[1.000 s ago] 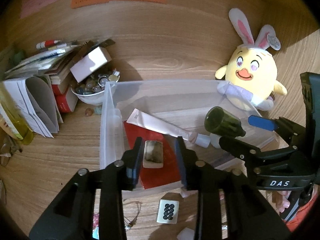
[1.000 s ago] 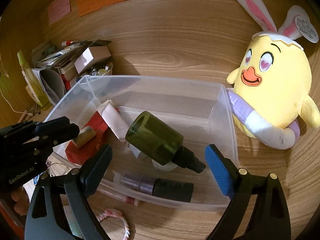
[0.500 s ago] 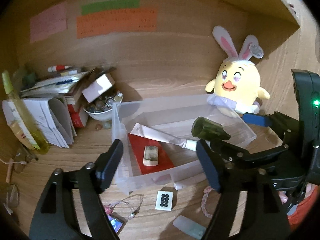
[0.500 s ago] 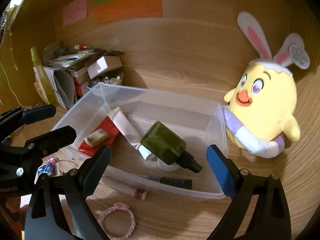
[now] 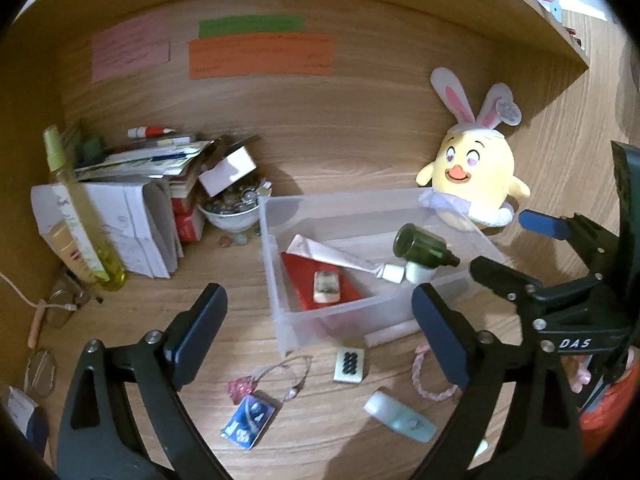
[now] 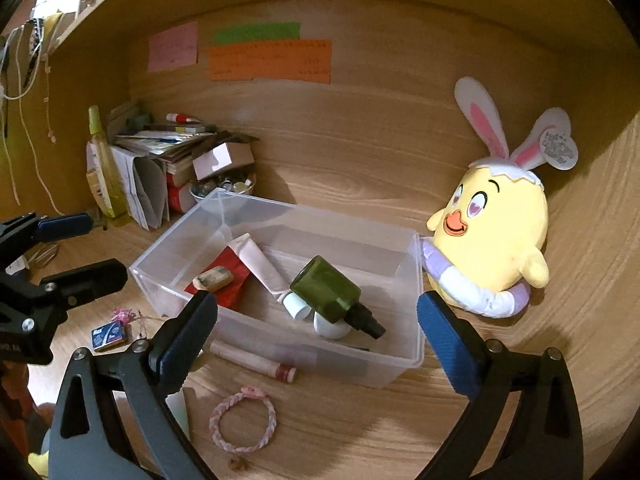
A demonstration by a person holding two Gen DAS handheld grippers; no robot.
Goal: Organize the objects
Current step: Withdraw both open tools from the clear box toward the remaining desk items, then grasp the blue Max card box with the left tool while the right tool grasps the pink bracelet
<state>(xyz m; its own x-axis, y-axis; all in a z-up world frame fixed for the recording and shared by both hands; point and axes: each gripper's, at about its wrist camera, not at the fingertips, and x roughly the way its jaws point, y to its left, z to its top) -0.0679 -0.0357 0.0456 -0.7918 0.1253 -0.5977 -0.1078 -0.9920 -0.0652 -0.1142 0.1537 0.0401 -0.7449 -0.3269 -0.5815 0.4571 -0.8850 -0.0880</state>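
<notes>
A clear plastic bin (image 5: 276, 264) (image 6: 416, 312) sits mid-desk. It holds a green bottle (image 5: 420, 246) (image 6: 328, 292), a white tube (image 5: 332, 256) (image 6: 260, 264), a red packet (image 5: 304, 280) (image 6: 232, 276) and a tan block (image 5: 326, 286) (image 6: 214, 278). In front of the bin lie a mahjong tile (image 5: 350, 364), a pink braided bracelet (image 6: 242, 420) (image 5: 430, 378), a blue card with a charm (image 5: 248, 420) (image 6: 108, 336), a pale teal tube (image 5: 400, 420) and a lip stick (image 6: 256, 362). My left gripper (image 5: 320, 336) and right gripper (image 6: 318, 336) are open, empty, pulled back above the desk.
A yellow bunny-eared plush (image 5: 476, 188) (image 6: 492, 232) leans at the bin's right. Books, papers, a spray bottle (image 5: 80, 216) and a bowl of beads (image 5: 232, 208) crowd the back left. Glasses (image 5: 60, 304) lie at far left. A wooden wall with coloured notes stands behind.
Both grippers have pulled back and up from the bin. The left gripper opened wide off the tan block, which lies on the red packet. The green bottle rests in the bin.
</notes>
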